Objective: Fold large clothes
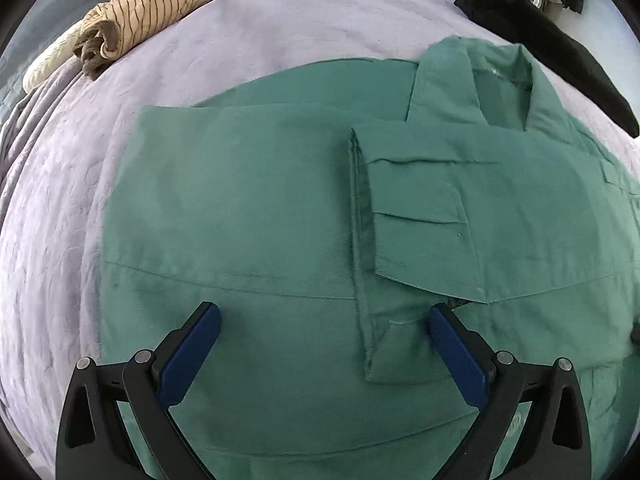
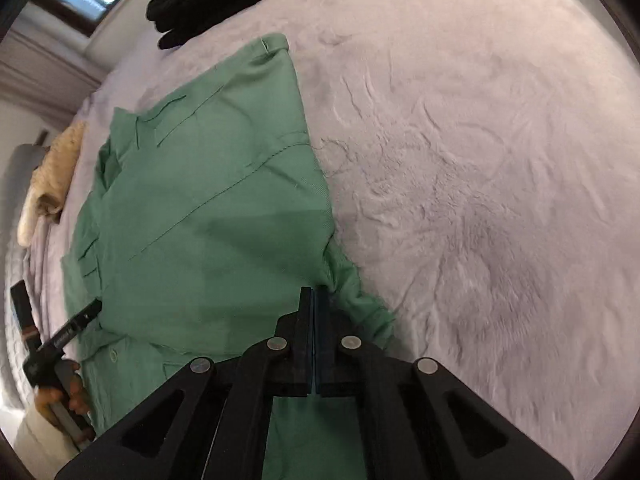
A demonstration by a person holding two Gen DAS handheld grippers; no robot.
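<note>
Two tools are at work on our green shirt, which lies partly folded on the pale lilac bed cover, its collar toward the black garment at the bed's far edge. We hold the left tool over the shirt's middle with its blue pads spread wide and gripping nothing. Our right tool has its fingers pressed together, pinching the shirt's fabric at its side edge; a striped cream garment lies bundled well apart.
</note>
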